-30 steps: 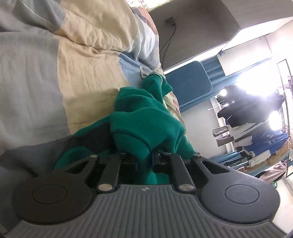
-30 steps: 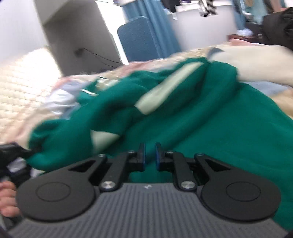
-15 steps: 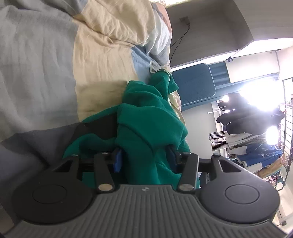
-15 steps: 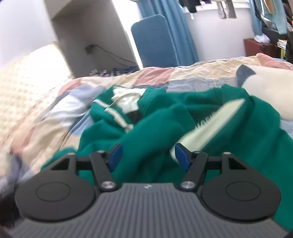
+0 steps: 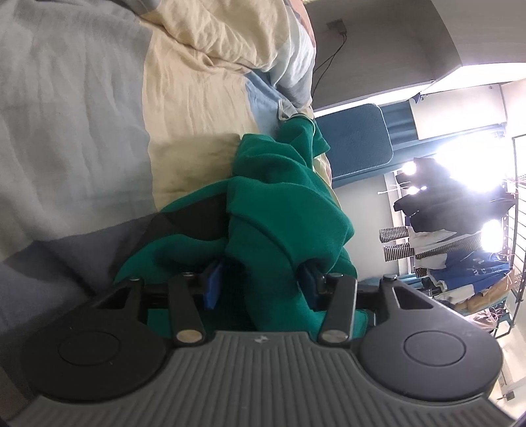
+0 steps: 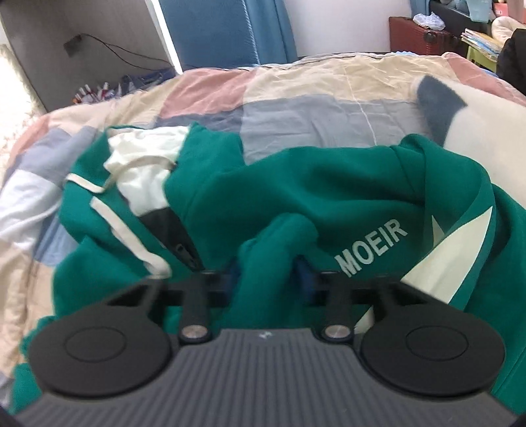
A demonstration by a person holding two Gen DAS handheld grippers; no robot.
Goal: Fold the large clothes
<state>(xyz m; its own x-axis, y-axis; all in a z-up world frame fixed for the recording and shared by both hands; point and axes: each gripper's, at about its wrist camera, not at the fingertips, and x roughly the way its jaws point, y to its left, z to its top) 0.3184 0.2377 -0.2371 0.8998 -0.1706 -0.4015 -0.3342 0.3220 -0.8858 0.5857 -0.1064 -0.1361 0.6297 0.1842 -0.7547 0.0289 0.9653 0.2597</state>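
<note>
On the quilt [image 6: 296, 108], a green sweatshirt [image 6: 328, 197] lies bunched, edges hidden.

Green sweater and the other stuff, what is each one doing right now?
Green sweater: crumpled on the quilt, not folded yet.
Patchwork quilt: spread out, wrinkled.
Left gripper: fingers apart, a sweater fold between them.
Right gripper: fingers closing on a bunched sweater fold.
Blue curtain: hanging.
</note>
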